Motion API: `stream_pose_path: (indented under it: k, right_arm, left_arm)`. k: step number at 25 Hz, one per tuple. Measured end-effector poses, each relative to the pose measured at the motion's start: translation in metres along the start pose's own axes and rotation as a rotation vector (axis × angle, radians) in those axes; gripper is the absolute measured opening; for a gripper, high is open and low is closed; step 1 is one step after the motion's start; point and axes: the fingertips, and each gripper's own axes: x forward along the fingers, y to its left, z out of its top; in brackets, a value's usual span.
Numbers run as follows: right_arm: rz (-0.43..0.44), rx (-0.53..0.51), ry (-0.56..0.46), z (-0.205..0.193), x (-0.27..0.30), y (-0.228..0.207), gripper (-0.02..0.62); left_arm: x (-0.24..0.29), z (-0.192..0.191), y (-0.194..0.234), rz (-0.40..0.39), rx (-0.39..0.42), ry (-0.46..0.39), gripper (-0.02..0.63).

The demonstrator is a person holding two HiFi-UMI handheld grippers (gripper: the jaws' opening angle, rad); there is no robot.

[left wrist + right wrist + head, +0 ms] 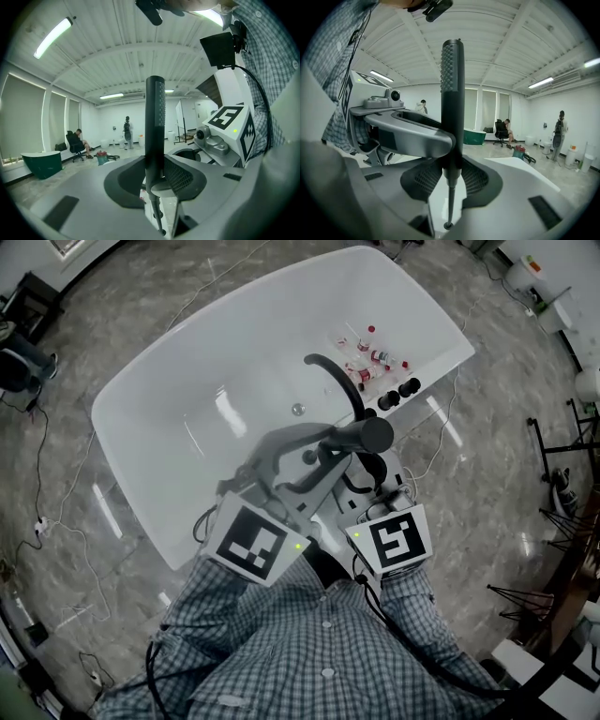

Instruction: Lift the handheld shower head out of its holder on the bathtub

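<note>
The handheld shower head (364,435) is a black stick with a dotted face, held up off the white bathtub (141,399) and pointing toward me. In the left gripper view the shower head (154,122) stands upright between the dark pads, its thin hose (157,213) hanging below. The right gripper view shows the shower head (452,93) the same way, hose (450,201) beneath. My left gripper (314,454) (154,176) and right gripper (364,472) (451,176) are both shut on its handle, jaws crossing. The holder is hidden behind them.
A curved black faucet (333,371), black knobs (398,393) and several small bottles (370,357) sit on the tub's far rim. Cables (56,521) trail over the marble floor. Metal racks (562,474) stand at the right. People and a green tub (476,136) are far off.
</note>
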Motion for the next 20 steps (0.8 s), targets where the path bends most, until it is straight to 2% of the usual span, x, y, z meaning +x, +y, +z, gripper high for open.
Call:
stream_pose_path:
  k: [7,12,20]
  right_arm:
    - [0.016,-0.057,-0.047,0.042,-0.015,-0.015,0.120]
    - [0.019,-0.054,-0.071,0.068,-0.032,-0.038,0.120]
    - [0.027,-0.134,-0.142,0.117,-0.029,-0.032,0.120]
  left_arm:
    - [0.000,0.044,0.002,0.011,0.043,-0.051,0.126]
    - [0.013,0.082,0.000,0.025,0.062,-0.088,0.126]
    - [-0.011,0.120,0.018,0.034,0.117,-0.183,0.126]
